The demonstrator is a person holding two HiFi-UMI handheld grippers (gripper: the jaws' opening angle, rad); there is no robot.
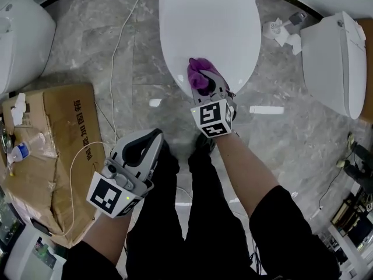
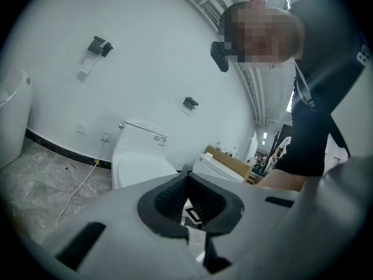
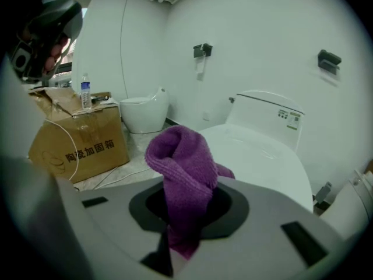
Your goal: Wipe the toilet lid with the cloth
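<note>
A white toilet with its lid [image 1: 210,28] down stands at the top middle of the head view. My right gripper [image 1: 205,84] is shut on a bunched purple cloth [image 1: 201,74], which hangs over the lid's near edge. In the right gripper view the cloth [image 3: 183,168] sticks up from between the jaws, with the lid [image 3: 256,156] just beyond it. My left gripper [image 1: 152,136] is held low at the left, away from the toilet, jaws shut with nothing in them. Its own view shows the toilet [image 2: 137,162] ahead.
A cardboard box [image 1: 52,156] with a water bottle [image 1: 17,153] on it sits at the left. Other white toilets stand at the far left [image 1: 20,37] and right [image 1: 335,63]. A white cable [image 1: 119,45] runs over the grey marble floor. The person's dark-trousered legs [image 1: 198,214] fill the bottom middle.
</note>
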